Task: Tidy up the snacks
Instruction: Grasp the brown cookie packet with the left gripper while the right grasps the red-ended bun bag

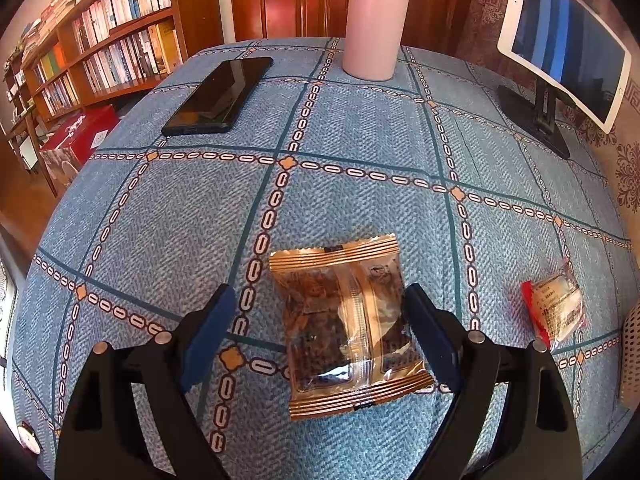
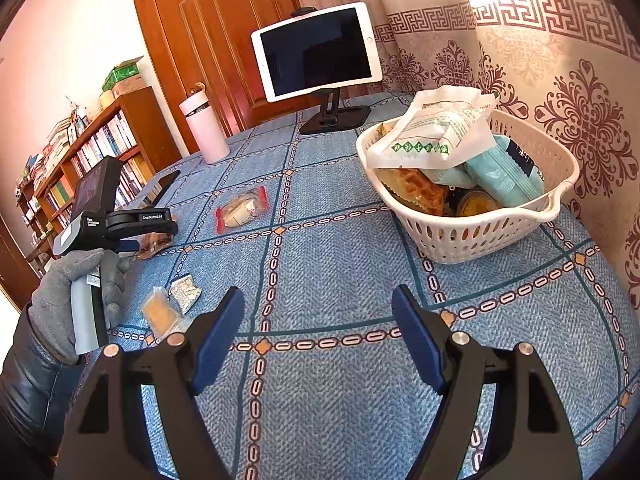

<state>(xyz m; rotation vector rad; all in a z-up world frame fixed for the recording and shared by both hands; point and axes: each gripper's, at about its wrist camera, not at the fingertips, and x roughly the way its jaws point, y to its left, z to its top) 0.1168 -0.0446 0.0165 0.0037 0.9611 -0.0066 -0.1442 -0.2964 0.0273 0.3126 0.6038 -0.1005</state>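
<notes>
While our left gripper (image 1: 320, 320) straddles the gold-edged clear snack packet (image 1: 348, 328) with jaws wide, we centre before closing.

Gold-edged snack packet (image 1: 348, 328) flat on cloth; white basket (image 2: 472, 236) heaped with snacks

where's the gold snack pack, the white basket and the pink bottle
gold snack pack (image 1: 348, 324), left wrist view, middle of the clear wrapper
white basket (image 2: 472, 236), right wrist view, front slotted wall
pink bottle (image 1: 374, 28), left wrist view, middle of the body
</notes>
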